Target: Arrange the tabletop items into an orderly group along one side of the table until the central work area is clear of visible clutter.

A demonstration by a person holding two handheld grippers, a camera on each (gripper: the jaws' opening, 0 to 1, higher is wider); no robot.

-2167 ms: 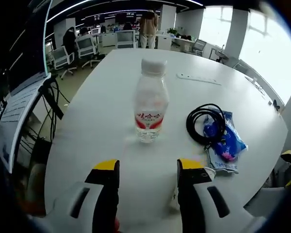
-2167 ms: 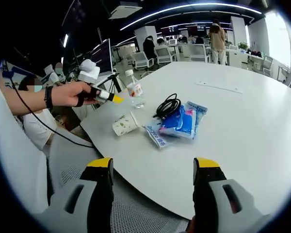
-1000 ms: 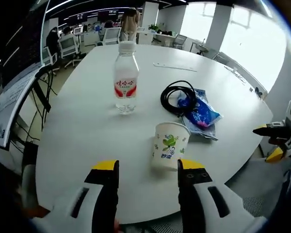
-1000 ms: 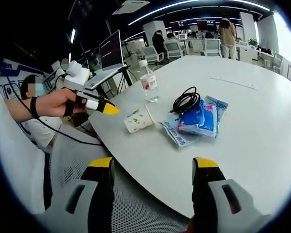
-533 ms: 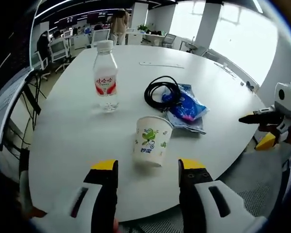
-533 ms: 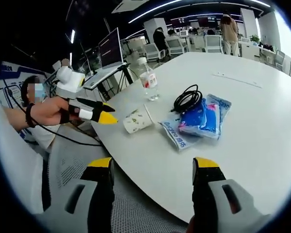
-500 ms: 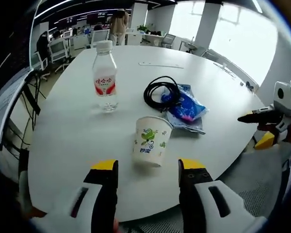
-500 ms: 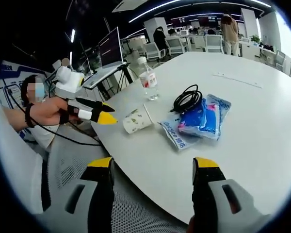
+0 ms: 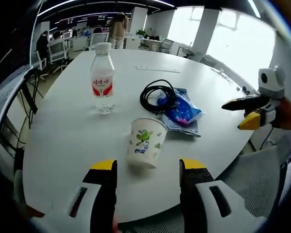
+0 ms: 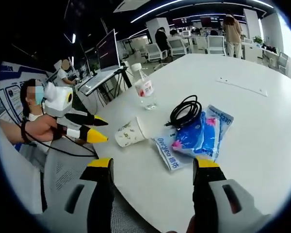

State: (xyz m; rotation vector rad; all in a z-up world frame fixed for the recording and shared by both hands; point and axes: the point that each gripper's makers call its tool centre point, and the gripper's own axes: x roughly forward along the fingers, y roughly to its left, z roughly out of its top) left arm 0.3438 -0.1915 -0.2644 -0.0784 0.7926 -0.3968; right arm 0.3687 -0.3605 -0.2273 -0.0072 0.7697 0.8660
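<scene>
A white paper cup (image 9: 146, 142) with green print stands near the round white table's (image 9: 63, 145) front edge, just beyond my left gripper (image 9: 148, 167), which is open and empty. Behind the cup stand a clear water bottle (image 9: 102, 77) with a red label, a black coiled cable (image 9: 157, 95) and blue snack packets (image 9: 180, 109). In the right gripper view the cup (image 10: 128, 132), bottle (image 10: 144, 90), cable (image 10: 186, 110) and packets (image 10: 199, 133) lie ahead of my open, empty right gripper (image 10: 153, 165). The left gripper (image 10: 85, 127) comes in from the left, apart from the cup.
A white power strip (image 10: 242, 86) lies far across the table. The right gripper (image 9: 250, 110) hovers off the table's right edge in the left gripper view. Office chairs (image 9: 63, 48), a monitor (image 10: 108, 51) and people stand around. A mesh chair seat (image 10: 63, 170) sits below the table edge.
The left gripper view has swung from the bottle to the cup and closed on it. The right gripper has come nearer the table. The items have not moved.
</scene>
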